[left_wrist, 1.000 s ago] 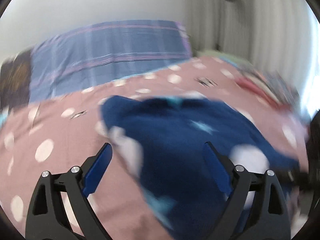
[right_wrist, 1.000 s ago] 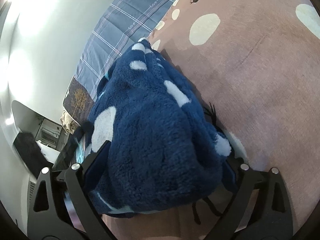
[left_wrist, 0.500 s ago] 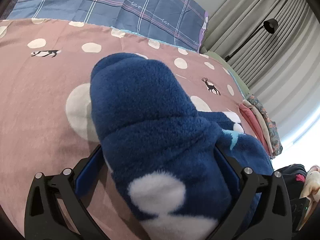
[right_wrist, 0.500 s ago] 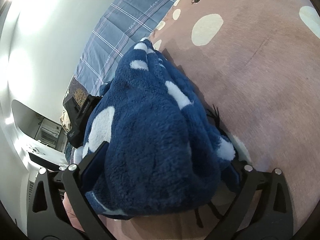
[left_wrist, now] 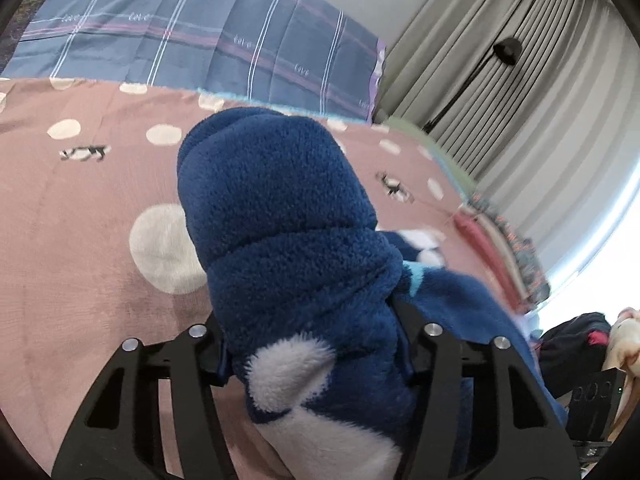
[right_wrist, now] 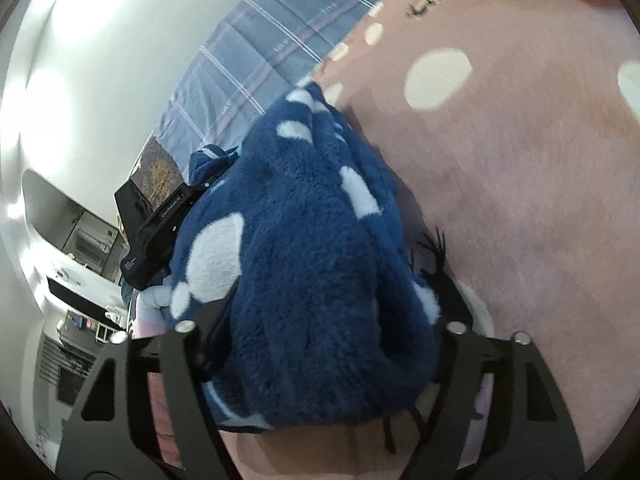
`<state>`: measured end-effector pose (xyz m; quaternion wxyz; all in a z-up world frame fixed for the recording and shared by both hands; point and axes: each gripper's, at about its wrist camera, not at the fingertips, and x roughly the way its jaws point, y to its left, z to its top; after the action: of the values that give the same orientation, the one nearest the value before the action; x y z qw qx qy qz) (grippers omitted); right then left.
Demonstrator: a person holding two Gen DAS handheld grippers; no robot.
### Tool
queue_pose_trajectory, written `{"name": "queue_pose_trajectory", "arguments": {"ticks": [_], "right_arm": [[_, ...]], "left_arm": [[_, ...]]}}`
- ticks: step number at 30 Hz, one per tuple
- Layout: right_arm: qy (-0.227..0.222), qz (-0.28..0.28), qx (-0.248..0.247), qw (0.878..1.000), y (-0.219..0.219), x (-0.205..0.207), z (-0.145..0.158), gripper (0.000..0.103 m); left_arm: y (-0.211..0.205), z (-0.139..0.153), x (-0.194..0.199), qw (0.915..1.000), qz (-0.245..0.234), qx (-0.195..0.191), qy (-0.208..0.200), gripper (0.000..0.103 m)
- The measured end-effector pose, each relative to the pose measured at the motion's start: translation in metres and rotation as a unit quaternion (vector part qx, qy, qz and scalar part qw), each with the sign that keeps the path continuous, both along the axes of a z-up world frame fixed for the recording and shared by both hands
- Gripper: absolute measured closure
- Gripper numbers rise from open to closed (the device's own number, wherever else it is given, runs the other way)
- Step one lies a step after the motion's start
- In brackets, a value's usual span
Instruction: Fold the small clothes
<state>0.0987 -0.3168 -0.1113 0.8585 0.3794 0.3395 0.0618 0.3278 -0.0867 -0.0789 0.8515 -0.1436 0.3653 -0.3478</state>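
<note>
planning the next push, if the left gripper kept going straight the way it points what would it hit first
The fleece garment: it already fills the left gripper, whose jaws have just been closing on it. Beyond it lies the bedspread, though the depth is hard to judge.

We see a thick, fuzzy fleece garment (left_wrist: pixel 288 240), matt and deep-piled. The bedspread (left_wrist: pixel 80 264) under it is soft, short-napped cloth, matt. The pillow (left_wrist: pixel 192 36) looks like smooth woven cotton. Each claw's arms are matt black plastic with shiny metal pins; the curtains (left_wrist: pixel 520 92) are dull pleated fabric.
</note>
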Motion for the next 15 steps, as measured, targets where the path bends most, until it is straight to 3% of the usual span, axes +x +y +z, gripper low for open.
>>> {"name": "queue_pose_trajectory", "arguments": {"ticks": [5,9,15], "right_arm": [[-0.052,0.015,-0.07,0.996,0.007,-0.003,0.037,0.04],[-0.079,0.053,-0.101,0.99,0.01,0.021,0.065,0.04],[-0.109,0.117,-0.072,0.985,0.013,0.109,0.105,0.039]], "left_arm": [[0.016,0.034,-0.021,0.9994,0.005,0.0,-0.034,0.044],[0.036,0.064,-0.025,0.9972,0.032,-0.003,-0.068,0.044],[0.082,0.11,0.008,0.9911,0.095,0.007,-0.094,0.044]]}}
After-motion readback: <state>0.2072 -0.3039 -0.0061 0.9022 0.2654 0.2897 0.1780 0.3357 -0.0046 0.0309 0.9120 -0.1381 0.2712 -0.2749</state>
